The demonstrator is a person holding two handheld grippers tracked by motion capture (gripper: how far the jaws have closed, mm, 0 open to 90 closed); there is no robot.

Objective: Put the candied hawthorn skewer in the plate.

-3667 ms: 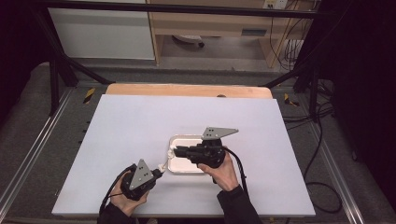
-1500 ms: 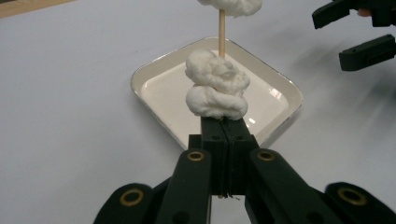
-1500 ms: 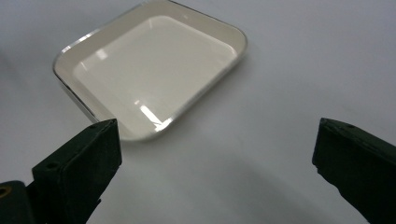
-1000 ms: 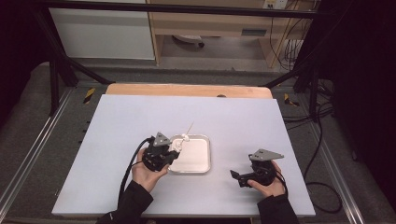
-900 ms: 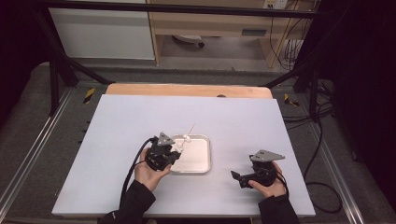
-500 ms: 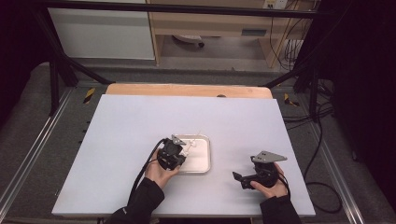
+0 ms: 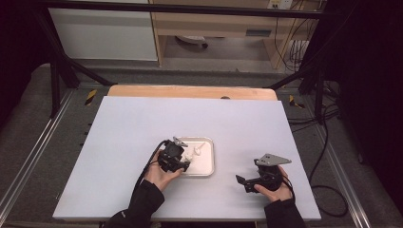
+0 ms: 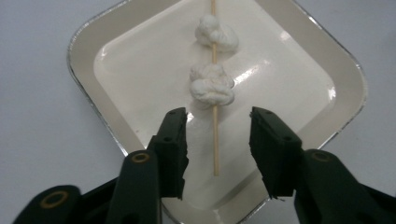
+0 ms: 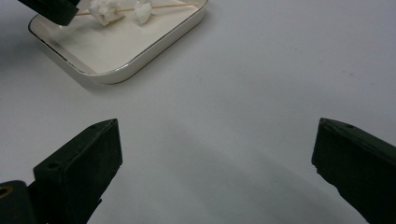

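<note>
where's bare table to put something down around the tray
Bare table runs wide behind and to the left of the tray, and a smaller free patch lies between the tray and the right gripper. It is crowded at the tray's left edge, where the left gripper hangs open over the skewer.

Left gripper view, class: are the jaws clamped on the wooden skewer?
No: the skewer lies in the tray between the left gripper jaws, which have just been opening, with gaps on both sides.
</note>
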